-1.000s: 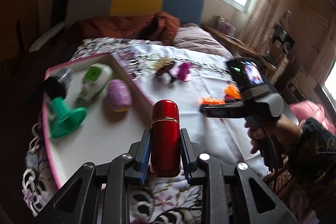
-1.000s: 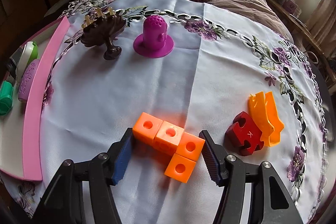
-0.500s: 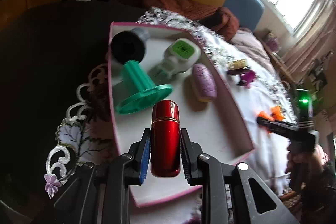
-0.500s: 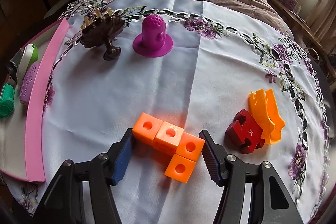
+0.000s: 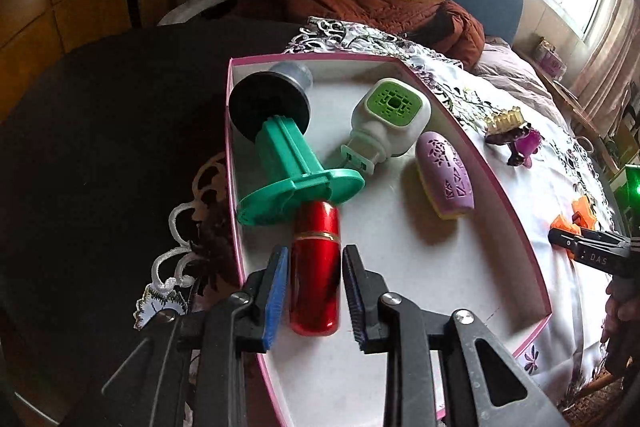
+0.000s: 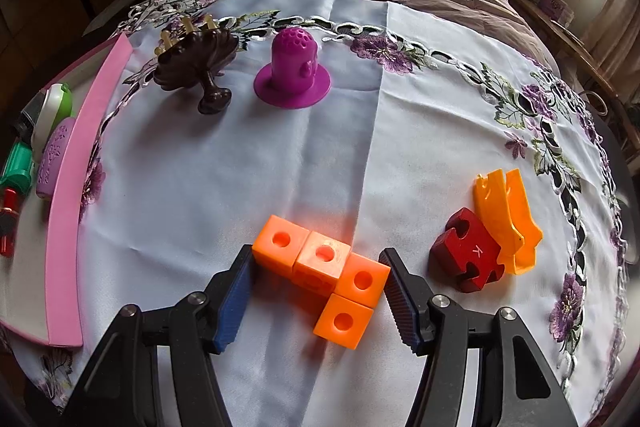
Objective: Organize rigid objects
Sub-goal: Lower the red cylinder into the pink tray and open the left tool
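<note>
Left gripper (image 5: 314, 293) at the bottom middle of its view, over the pink box (image 5: 516, 223), jaws just opening, a thin gap showing on each side of the red tube (image 5: 316, 267) between them, so no tight hold on it. Red tube lying on the white floor of the box, far end tucked against the flat foot of the green spool (image 5: 296, 171). Behind the spool, toward the upper left of the box, a black disc (image 5: 268, 103) with a clear cap (image 5: 294, 75). Near the box's middle, a white plug-in thing with a green top (image 5: 390, 123), and just right of it a purple oval case (image 5: 444, 179). Past the box wall, in the right part of the frame, a small brown stand (image 5: 508, 131) on the flowered cloth (image 5: 532, 195). At the far right edge, the right gripper seen from the side, with a hand (image 5: 622, 315) under it. Right gripper (image 6: 316, 301) at the bottom middle of its own view, jaws about half open, one on each side of the orange blocks (image 6: 328, 267); left pad touching the nearest block, right pad just beside, blocks resting on the cloth and not lifted. To the right, a red puzzle piece (image 6: 468, 251) touching an orange piece (image 6: 508, 219). In the upper middle, a purple dome with holes (image 6: 294, 71), and left of it the brown stand again.
</note>
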Motion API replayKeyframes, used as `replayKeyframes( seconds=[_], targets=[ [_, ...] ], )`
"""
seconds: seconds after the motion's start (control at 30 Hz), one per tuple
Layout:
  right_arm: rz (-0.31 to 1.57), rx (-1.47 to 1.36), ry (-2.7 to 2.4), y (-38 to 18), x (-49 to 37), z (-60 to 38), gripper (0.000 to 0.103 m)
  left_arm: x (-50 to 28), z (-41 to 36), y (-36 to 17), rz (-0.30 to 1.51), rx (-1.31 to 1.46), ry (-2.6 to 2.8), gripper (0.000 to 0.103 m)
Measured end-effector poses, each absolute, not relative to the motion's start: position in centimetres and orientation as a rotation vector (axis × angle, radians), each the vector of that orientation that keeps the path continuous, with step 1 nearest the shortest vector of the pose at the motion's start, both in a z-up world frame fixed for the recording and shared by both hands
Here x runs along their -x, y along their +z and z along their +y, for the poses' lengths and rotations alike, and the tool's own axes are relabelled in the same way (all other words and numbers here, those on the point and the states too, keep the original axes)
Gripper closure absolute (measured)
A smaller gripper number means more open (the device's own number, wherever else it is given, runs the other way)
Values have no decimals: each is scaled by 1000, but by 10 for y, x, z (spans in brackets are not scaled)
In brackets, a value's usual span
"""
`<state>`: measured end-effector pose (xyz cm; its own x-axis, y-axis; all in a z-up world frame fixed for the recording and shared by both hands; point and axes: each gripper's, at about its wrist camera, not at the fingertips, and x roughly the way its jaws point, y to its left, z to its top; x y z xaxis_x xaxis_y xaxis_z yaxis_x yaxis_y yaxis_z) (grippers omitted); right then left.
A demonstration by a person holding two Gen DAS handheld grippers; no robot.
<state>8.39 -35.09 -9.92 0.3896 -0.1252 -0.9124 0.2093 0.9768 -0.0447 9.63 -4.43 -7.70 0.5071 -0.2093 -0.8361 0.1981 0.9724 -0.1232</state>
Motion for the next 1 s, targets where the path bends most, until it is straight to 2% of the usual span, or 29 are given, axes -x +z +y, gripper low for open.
replayKeyframes(
  seconds=[0.1, 1.0],
  targets=[
    [1151, -80, -213, -99, -84, -351, 41, -92, -48, -71, 981, -23, -232, 70],
    [1139, -38, -215, -97, -81, -346, 41, -58, -21, -37, 895, 25, -214, 70]
  ],
)
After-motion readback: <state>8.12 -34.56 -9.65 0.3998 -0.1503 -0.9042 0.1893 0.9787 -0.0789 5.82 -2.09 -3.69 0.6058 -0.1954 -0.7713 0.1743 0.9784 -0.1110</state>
